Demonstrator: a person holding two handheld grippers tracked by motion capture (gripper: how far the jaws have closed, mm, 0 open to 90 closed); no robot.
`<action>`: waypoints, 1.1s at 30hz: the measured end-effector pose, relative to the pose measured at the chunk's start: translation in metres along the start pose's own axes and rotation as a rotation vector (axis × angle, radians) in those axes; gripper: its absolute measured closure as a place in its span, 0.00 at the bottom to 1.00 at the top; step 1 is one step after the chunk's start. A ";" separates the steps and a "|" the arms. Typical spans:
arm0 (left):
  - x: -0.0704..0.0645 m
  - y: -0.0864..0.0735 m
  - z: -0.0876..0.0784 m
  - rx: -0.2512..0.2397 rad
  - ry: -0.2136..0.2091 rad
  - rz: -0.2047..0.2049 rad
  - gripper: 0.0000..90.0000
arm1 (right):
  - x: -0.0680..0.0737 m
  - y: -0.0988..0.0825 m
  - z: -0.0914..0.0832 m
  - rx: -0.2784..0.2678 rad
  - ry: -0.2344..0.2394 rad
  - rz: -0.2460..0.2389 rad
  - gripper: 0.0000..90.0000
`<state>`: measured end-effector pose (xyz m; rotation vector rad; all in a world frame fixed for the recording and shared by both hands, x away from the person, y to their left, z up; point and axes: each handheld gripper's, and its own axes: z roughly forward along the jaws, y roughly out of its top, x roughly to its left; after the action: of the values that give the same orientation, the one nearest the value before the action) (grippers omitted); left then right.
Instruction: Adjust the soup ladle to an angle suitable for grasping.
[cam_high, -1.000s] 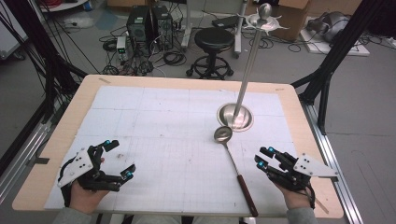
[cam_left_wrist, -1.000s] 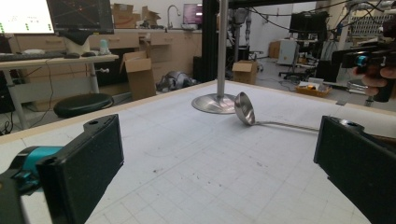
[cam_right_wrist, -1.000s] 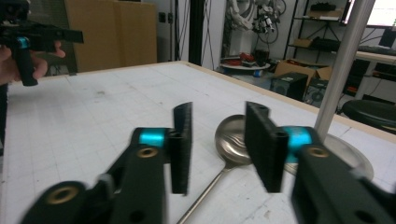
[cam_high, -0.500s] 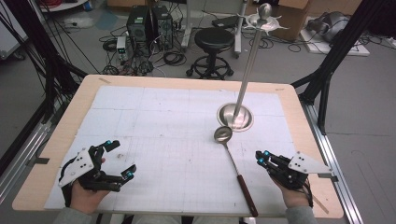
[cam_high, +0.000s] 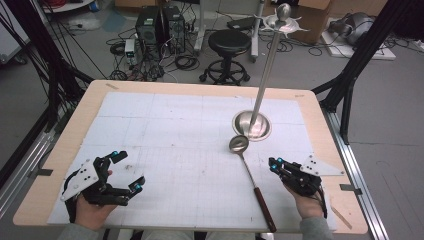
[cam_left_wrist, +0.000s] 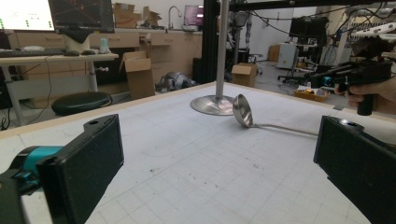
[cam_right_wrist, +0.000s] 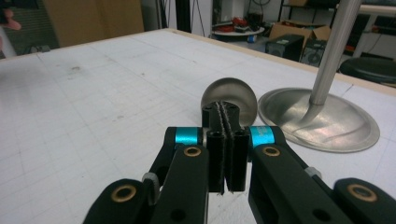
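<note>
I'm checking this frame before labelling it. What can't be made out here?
- Ladle handle: hidden behind the shut right gripper in its own view.
- Ladle handle end: cut off by the left gripper's jaw in its view.
- Stand top: cut by the upper edge in both gripper views.

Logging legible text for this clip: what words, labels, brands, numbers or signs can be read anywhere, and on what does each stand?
No text can be read in any view.
Monitor behind the table, left gripper view: green rows, too small and blurred to read.
Cardboard boxes on the floor: no legible print.
Ladle, metal stand, table mat, left gripper, right gripper: no markings seen.
</note>
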<state>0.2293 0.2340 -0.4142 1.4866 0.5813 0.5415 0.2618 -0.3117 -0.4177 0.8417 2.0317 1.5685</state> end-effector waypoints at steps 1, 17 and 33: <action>0.000 0.000 0.000 0.000 0.002 -0.004 0.02 | -0.001 0.000 0.002 0.004 -0.004 -0.002 0.99; 0.001 -0.002 -0.004 0.017 0.019 -0.012 0.02 | -0.007 -0.007 0.035 0.121 0.007 0.013 0.99; 0.000 -0.003 -0.007 0.025 0.022 -0.019 0.02 | -0.001 -0.010 0.076 0.284 -0.045 -0.038 0.99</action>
<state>0.2245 0.2398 -0.4170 1.4989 0.6211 0.5385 0.3112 -0.2615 -0.4473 0.9237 2.2563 1.2459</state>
